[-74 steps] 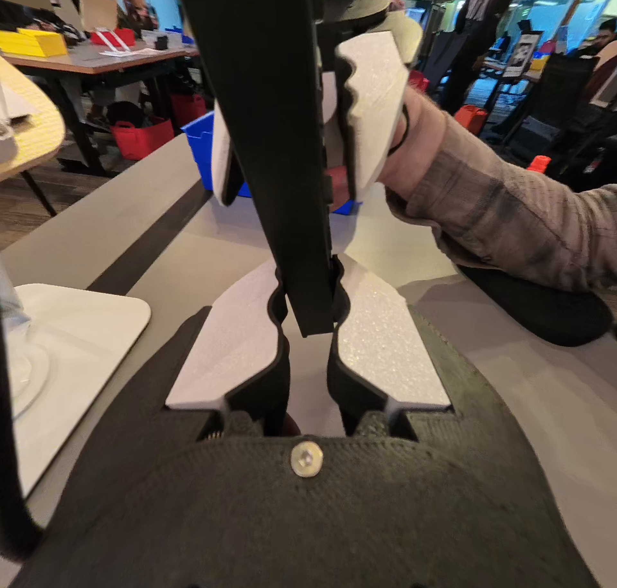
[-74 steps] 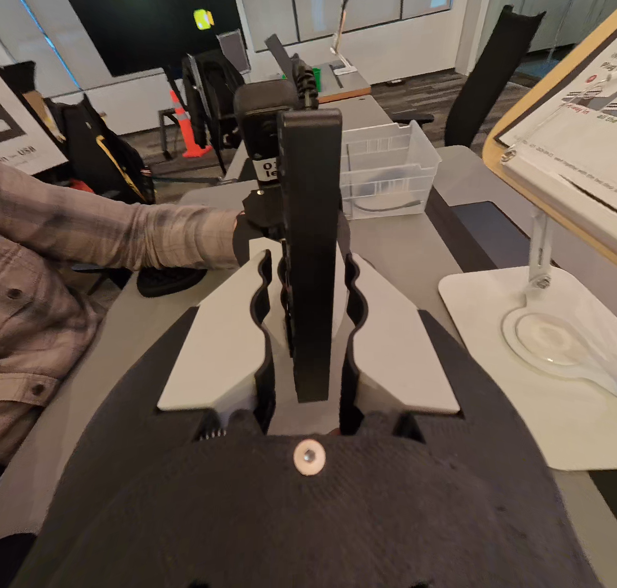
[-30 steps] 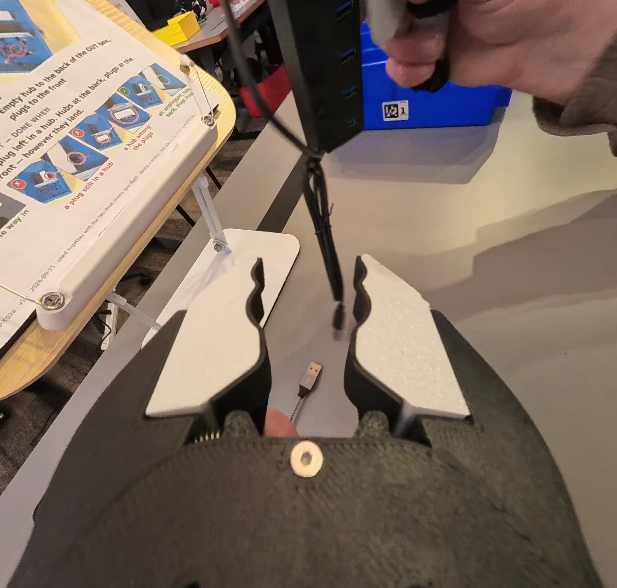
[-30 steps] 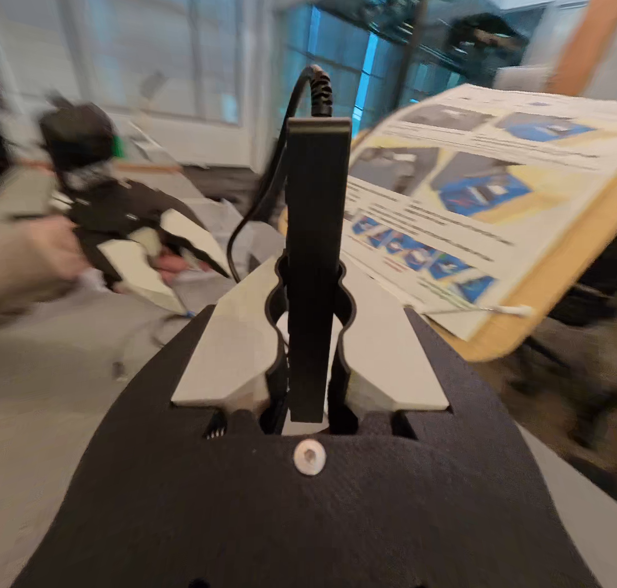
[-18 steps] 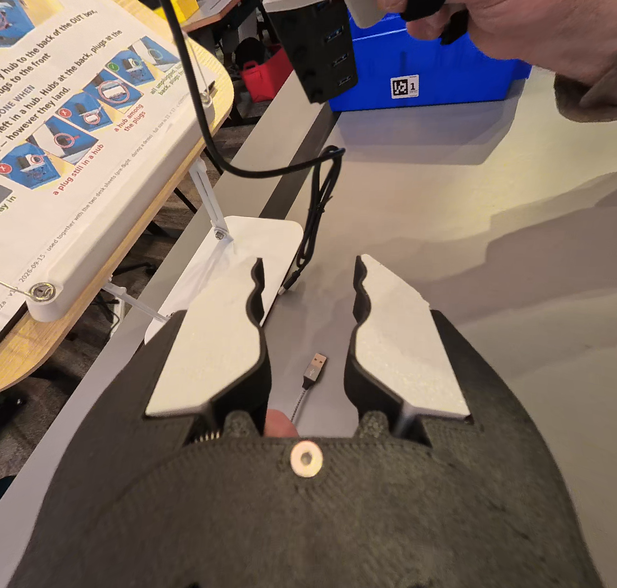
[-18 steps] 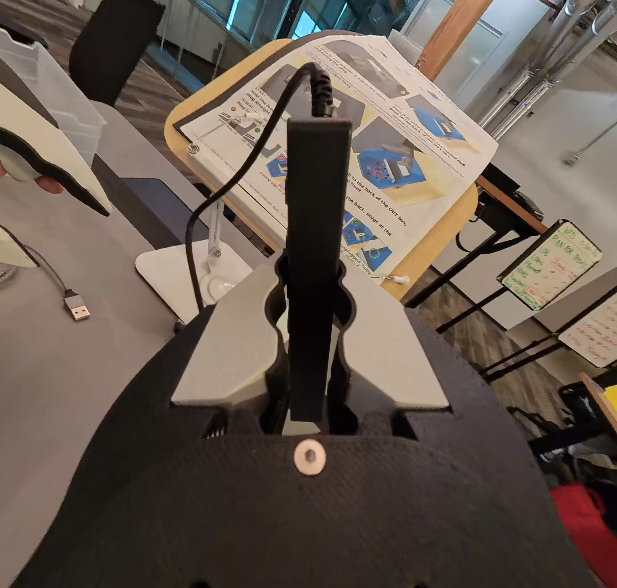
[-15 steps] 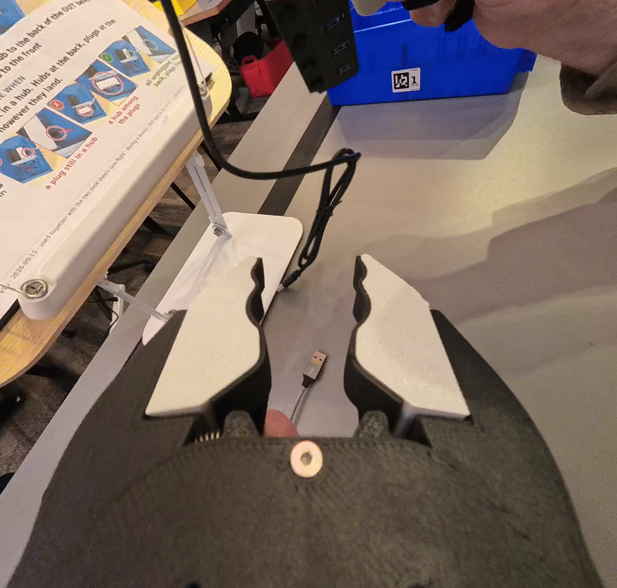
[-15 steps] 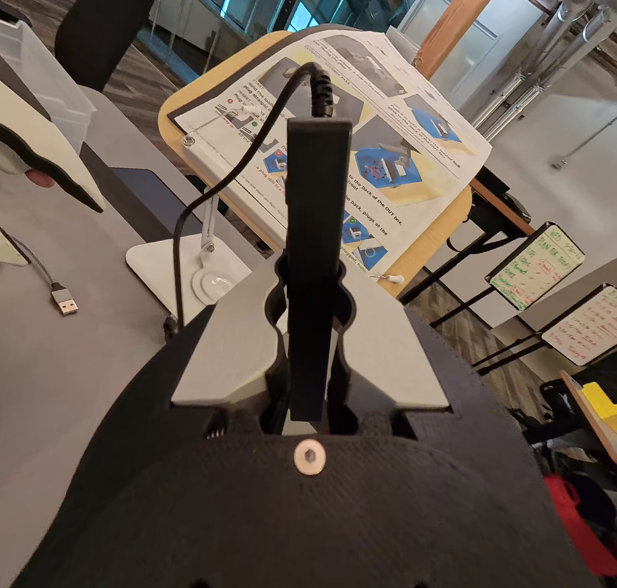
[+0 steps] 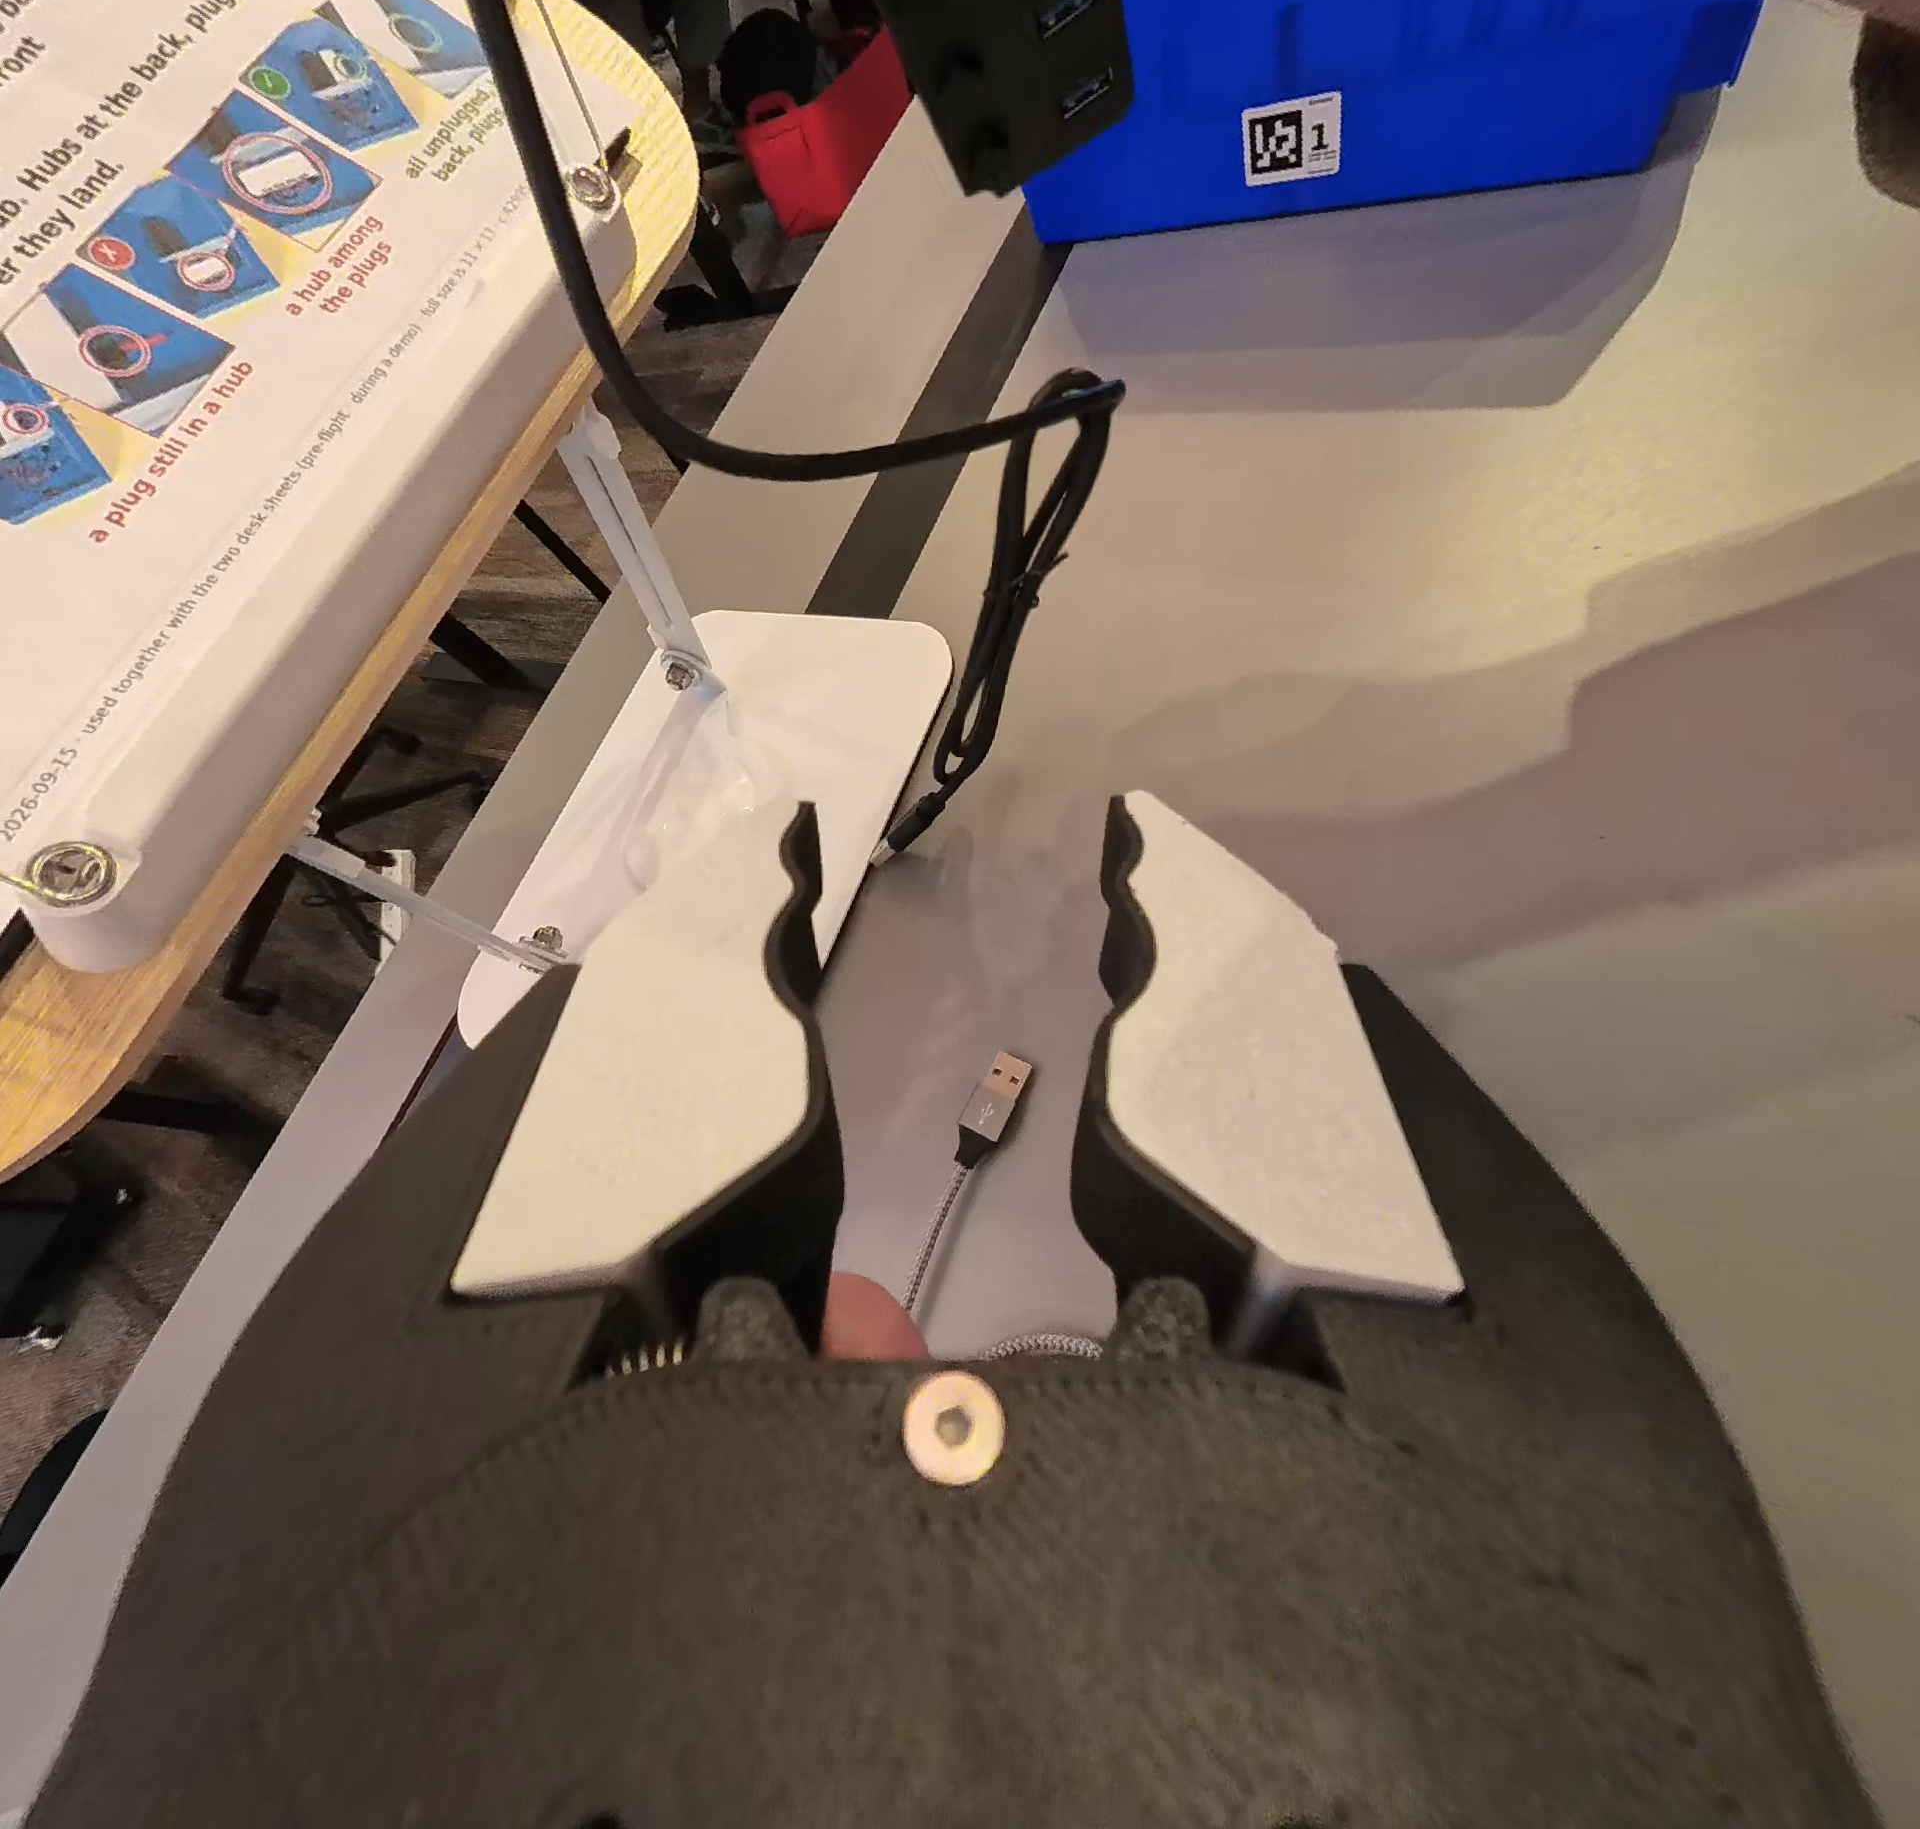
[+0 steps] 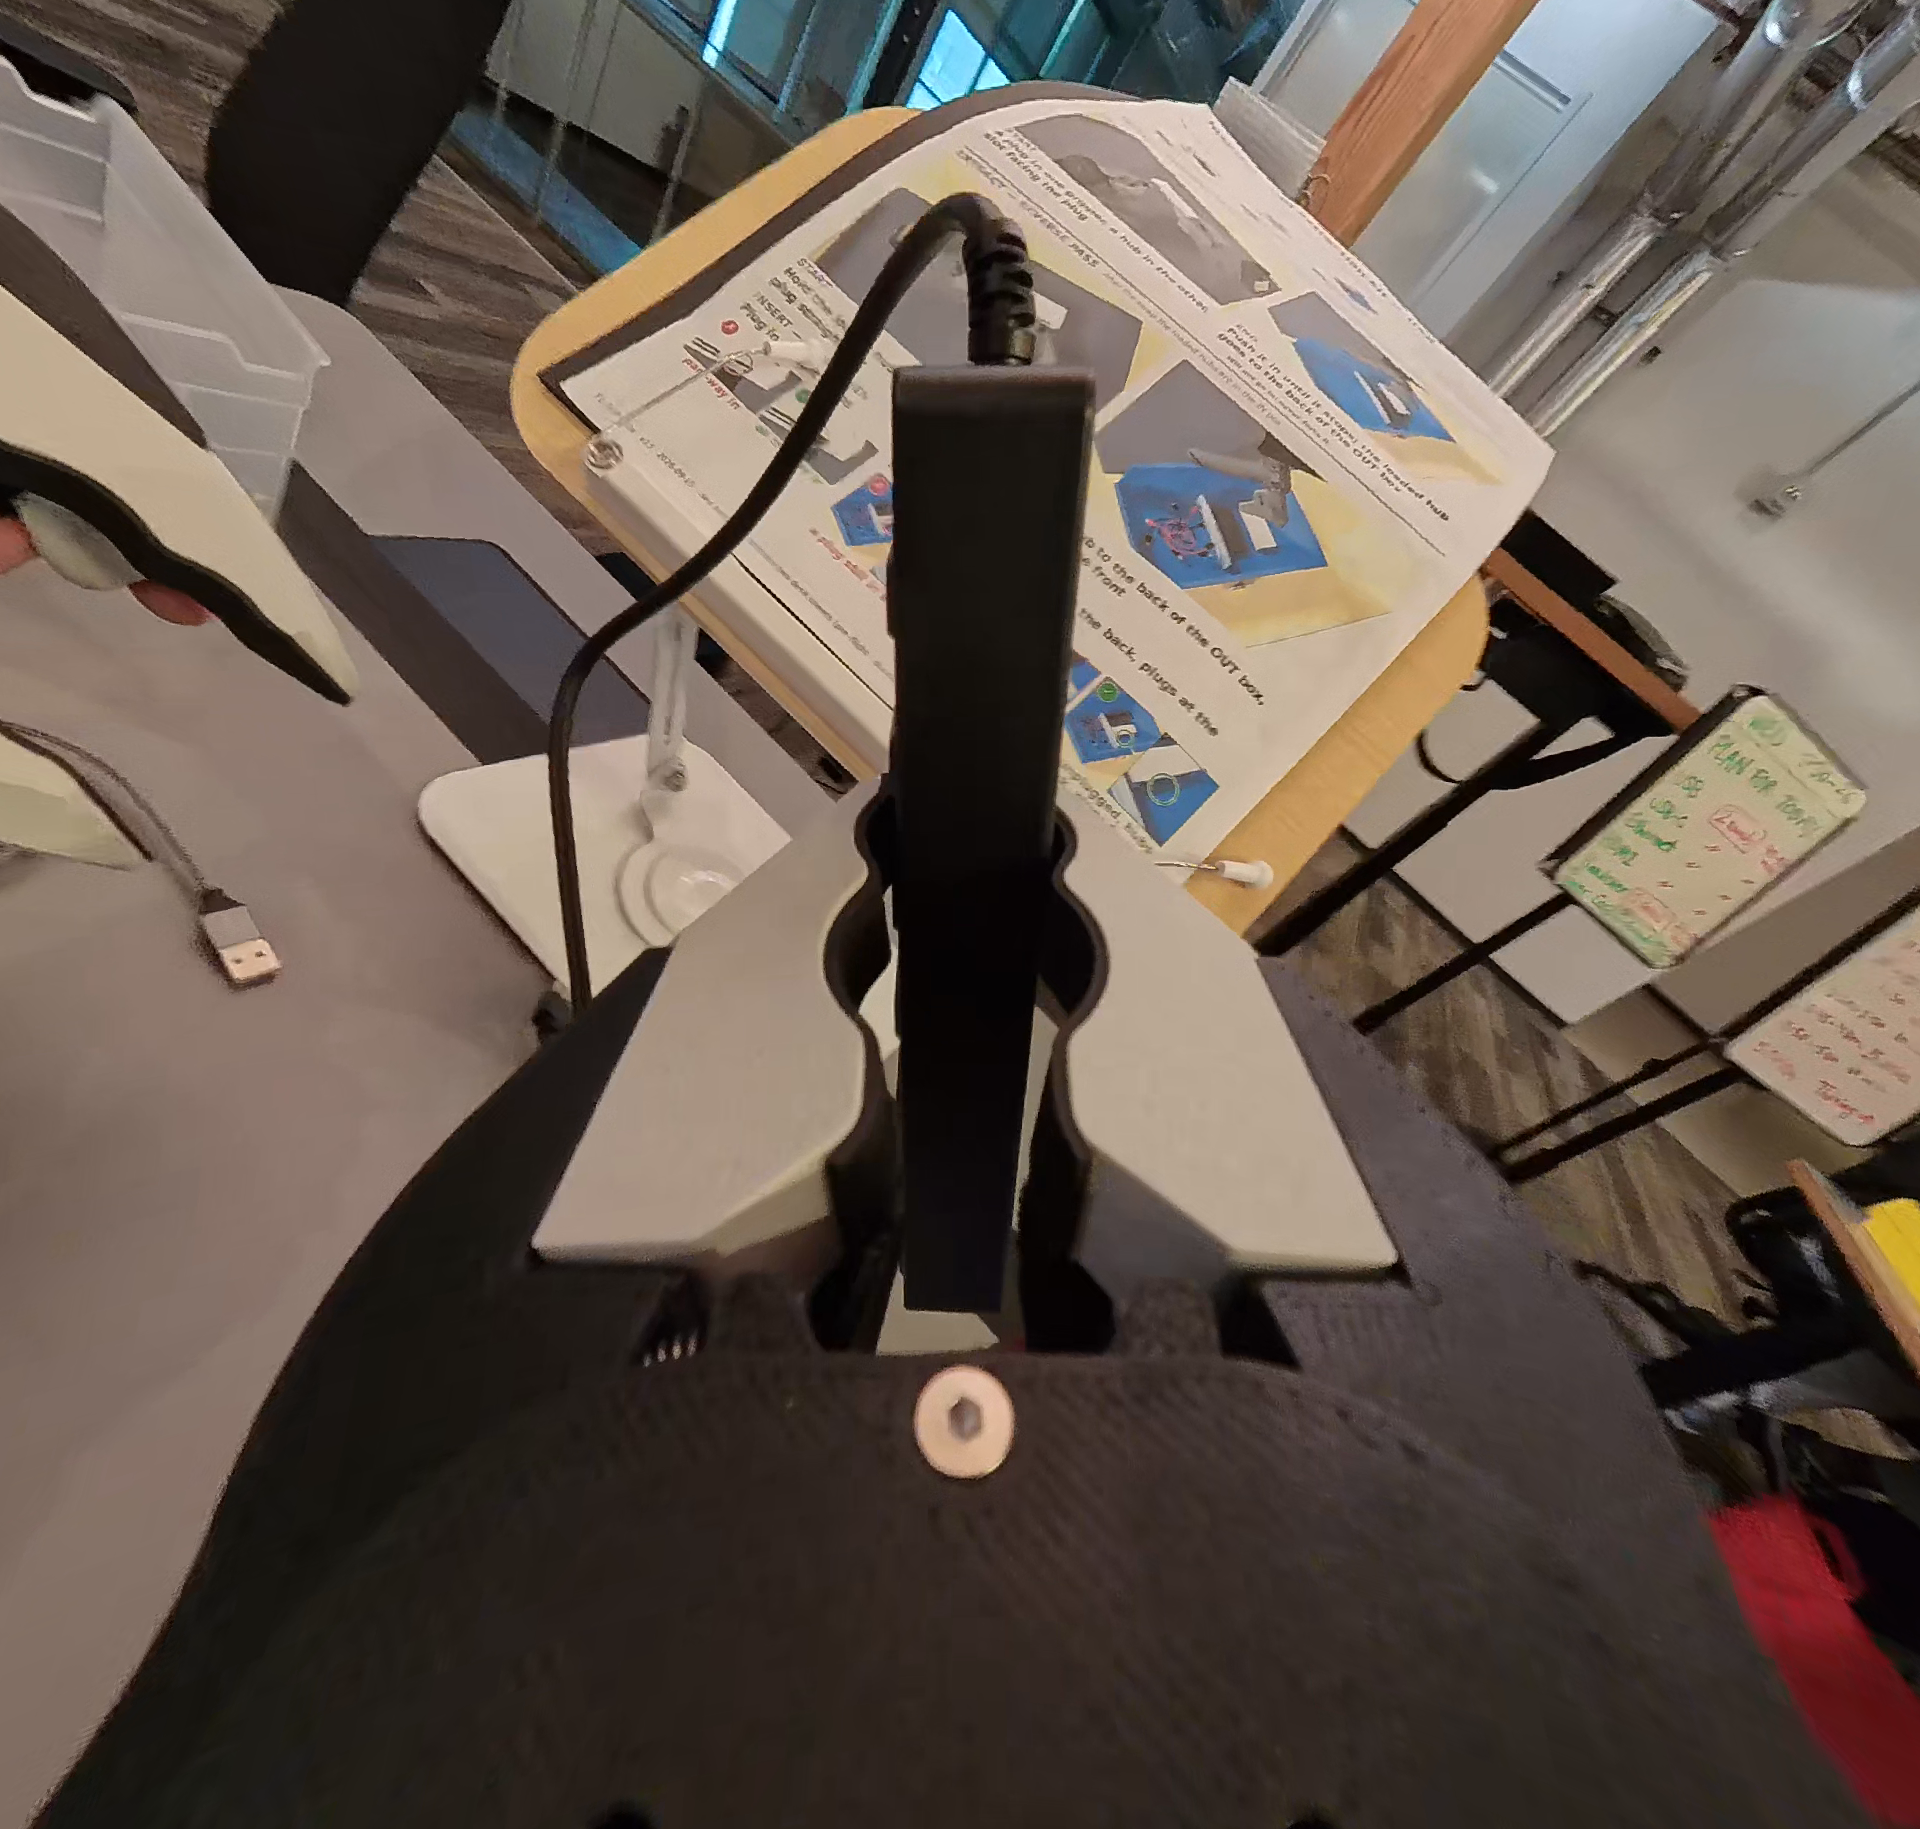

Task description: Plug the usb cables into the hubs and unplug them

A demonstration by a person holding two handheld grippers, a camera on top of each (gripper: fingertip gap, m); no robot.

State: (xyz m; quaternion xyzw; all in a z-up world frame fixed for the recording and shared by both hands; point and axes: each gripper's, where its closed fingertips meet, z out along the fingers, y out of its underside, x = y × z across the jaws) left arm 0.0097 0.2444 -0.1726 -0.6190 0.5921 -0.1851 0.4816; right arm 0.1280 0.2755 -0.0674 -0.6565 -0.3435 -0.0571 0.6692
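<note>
Your left wrist view shows what the right one does not: the blue bin (image 9: pixel 1382 65) at the far end of the grey tabletop (image 9: pixel 1455 636), and the port side of the black hub (image 9: pixel 997 44) hanging in the air at the top of the picture, in front of that bin. The hub's black cord (image 9: pixel 997 574) drops from the upper left, loops, and its end lies on the tabletop just beside the white base plate (image 9: pixel 821 699) of the stand.

Your right wrist view shows the hub (image 10: pixel 987 740) from its plain narrow edge, with the cord (image 10: pixel 727 532) leaving its far end. It also shows the instruction sheet (image 10: pixel 1195 408) on its tilted board from the other side, and two whiteboards (image 10: pixel 1704 823) far right.

Your left tongs (image 9: pixel 961 906) are spread wide and grip nothing. The silver USB plug (image 9: pixel 997 1093) on its braided cable lies flat on the tabletop between the two fingers, touching neither. In the right view that plug (image 10: pixel 237 938) sits at the left, near the left tongs (image 10: pixel 156 657).

Your right tongs (image 10: pixel 971 854) are clamped on the hub, which stands upright between the fingers, its near end down by the hinge.
</note>
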